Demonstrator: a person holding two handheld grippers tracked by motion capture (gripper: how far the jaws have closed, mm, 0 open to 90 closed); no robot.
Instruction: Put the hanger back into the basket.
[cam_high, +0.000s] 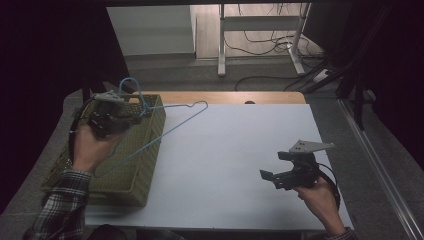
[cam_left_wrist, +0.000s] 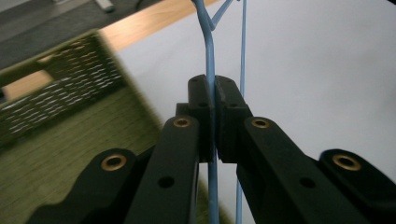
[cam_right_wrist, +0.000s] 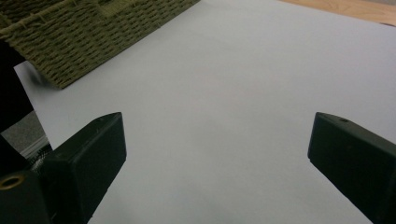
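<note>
One thin light-blue wire clothes hanger (cam_high: 165, 127), hook uppermost, hangs tilted over one olive woven basket's (cam_high: 135, 185) right rim, pinched near its neck by the left gripper (cam_high: 134, 116). The right gripper (cam_high: 272, 167), jaws spread and apparently empty, hovers over the white tabletop (cam_high: 225, 150).

Basket (cam_high: 145, 165) on table's (cam_high: 235, 150) left edge; hanger (cam_high: 170, 127) above basket, reaching right
</note>
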